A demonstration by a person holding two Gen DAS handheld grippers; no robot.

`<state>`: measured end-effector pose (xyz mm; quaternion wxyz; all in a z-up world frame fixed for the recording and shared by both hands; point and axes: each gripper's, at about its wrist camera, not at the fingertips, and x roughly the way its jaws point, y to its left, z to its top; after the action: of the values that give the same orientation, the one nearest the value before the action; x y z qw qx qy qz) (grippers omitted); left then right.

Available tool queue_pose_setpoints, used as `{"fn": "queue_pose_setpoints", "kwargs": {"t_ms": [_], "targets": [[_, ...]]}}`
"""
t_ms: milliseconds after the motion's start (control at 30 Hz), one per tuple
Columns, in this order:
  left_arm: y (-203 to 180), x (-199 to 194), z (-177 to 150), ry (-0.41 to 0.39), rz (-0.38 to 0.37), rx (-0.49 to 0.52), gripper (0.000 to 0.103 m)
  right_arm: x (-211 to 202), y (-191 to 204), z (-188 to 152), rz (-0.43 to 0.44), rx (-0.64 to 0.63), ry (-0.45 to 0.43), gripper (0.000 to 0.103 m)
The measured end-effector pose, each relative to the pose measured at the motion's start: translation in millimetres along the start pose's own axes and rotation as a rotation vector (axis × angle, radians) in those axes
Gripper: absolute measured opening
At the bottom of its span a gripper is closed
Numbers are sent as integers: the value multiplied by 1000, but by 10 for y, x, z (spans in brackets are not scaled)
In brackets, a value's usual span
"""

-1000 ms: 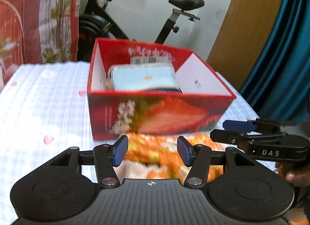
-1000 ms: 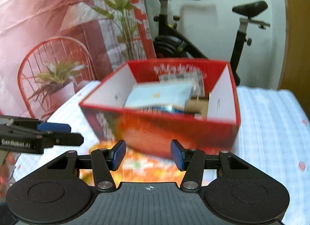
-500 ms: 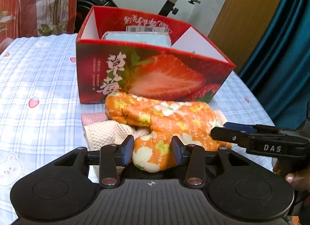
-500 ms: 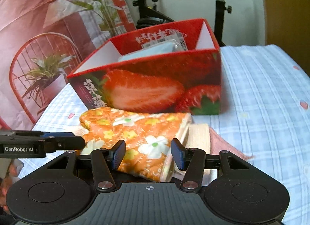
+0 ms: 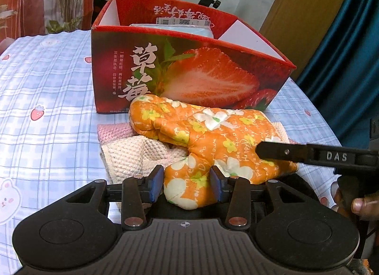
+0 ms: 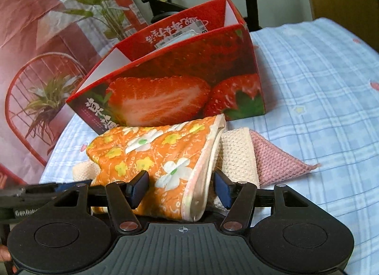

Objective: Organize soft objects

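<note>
Both grippers have dropped onto the orange floral oven mitt (image 5: 213, 137): left gripper (image 5: 187, 184) straddles its thumb, right gripper (image 6: 180, 188) its cuff, jaws wide. It lies on knitted cloths (image 5: 137, 154) before the strawberry box (image 5: 189, 73). Next, probably: close and lift.

Both wrist views look low and close over the worktop (image 5: 47, 90), from left and right, sharing the orange mitt (image 5: 208, 137) and strawberry box (image 6: 180, 85).
</note>
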<state>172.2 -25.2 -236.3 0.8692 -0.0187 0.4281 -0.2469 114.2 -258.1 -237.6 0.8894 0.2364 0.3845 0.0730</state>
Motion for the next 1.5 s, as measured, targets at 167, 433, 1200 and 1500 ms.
{"fn": "queue_pose_setpoints", "kwargs": {"t_ms": [167, 433, 1200, 1500], "targets": [[35, 56, -33, 20, -17, -31, 45, 25, 88, 60, -7, -31, -16, 37], [83, 58, -18, 24, -45, -65, 45, 35, 206, 100, -40, -163, -37, 12], [552, 320, 557, 7, -37, -273, 48, 74, 272, 42, -70, -300, -61, 12], [332, 6, 626, -73, -22, -91, 18, -70, 330, 108, -55, -314, -98, 11]]}}
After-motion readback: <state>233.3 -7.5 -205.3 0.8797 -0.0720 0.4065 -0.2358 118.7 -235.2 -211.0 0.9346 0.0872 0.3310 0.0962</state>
